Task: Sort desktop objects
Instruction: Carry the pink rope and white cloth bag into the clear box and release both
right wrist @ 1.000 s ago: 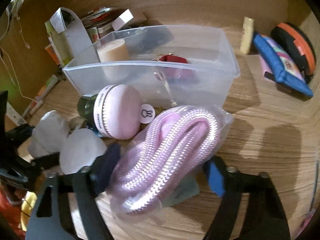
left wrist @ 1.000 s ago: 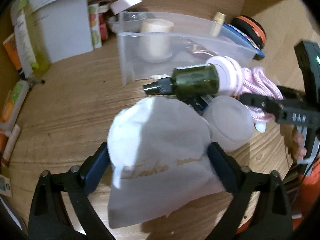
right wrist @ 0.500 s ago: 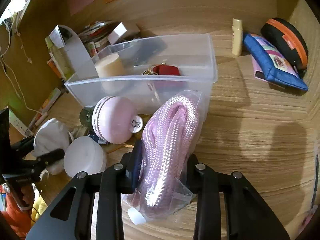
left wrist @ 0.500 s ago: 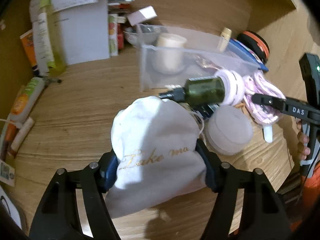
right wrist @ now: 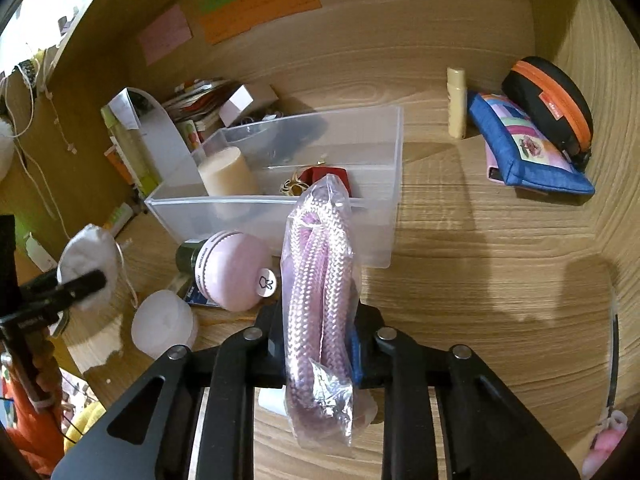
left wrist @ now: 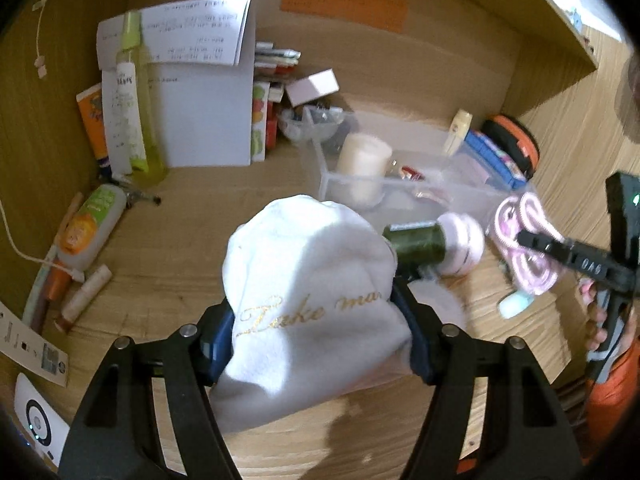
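Wooden desk (right wrist: 500, 280): both grippers clamped (pouch (left wrist: 308, 304), rope (right wrist: 320, 280)).

Left gripper (left wrist: 316, 344) fingers (left wrist: 218, 336) clamp a white pouch (left wrist: 308, 308) above the desk (left wrist: 168, 240); clear bin (left wrist: 404, 192) at one o'clock, right gripper (left wrist: 524, 236) at three o'clock.

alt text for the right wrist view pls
The right gripper has its jaws clamped on a bagged coil of pink rope, held above a wooden desk. Behind it stands a clear plastic bin holding a cream candle.
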Motion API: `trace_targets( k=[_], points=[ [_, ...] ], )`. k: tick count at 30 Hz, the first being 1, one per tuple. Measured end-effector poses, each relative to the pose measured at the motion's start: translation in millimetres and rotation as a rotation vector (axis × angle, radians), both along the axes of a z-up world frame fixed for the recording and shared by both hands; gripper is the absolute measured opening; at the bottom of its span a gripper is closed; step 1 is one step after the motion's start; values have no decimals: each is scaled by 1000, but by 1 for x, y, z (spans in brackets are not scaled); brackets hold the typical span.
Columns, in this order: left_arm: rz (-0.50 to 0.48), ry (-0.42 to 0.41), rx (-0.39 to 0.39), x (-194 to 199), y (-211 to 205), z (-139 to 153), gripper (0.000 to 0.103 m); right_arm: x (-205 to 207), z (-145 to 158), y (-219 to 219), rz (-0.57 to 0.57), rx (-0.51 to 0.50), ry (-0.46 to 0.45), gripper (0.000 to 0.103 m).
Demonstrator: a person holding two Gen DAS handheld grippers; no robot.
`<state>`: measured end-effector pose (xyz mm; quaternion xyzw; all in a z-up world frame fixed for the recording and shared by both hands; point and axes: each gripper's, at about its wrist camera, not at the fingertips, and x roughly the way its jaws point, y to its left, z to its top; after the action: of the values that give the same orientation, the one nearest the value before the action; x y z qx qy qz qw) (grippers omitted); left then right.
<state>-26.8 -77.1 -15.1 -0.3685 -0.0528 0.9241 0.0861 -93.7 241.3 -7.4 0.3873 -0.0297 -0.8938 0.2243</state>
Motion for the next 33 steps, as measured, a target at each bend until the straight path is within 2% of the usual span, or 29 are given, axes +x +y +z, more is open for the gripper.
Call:
trace_targets(
  k=[12,24,33],
  points=[
    [-40,55,97,-22,16,34,68,2,27,8,-6,-66,62,19],
    [-72,85,119,-59,38,56,68,-13,51,4,16,-109,113,19],
    [-115,81,108,-96,59,59,68,-40,54,-4,27,-120,120,19]
  ],
)
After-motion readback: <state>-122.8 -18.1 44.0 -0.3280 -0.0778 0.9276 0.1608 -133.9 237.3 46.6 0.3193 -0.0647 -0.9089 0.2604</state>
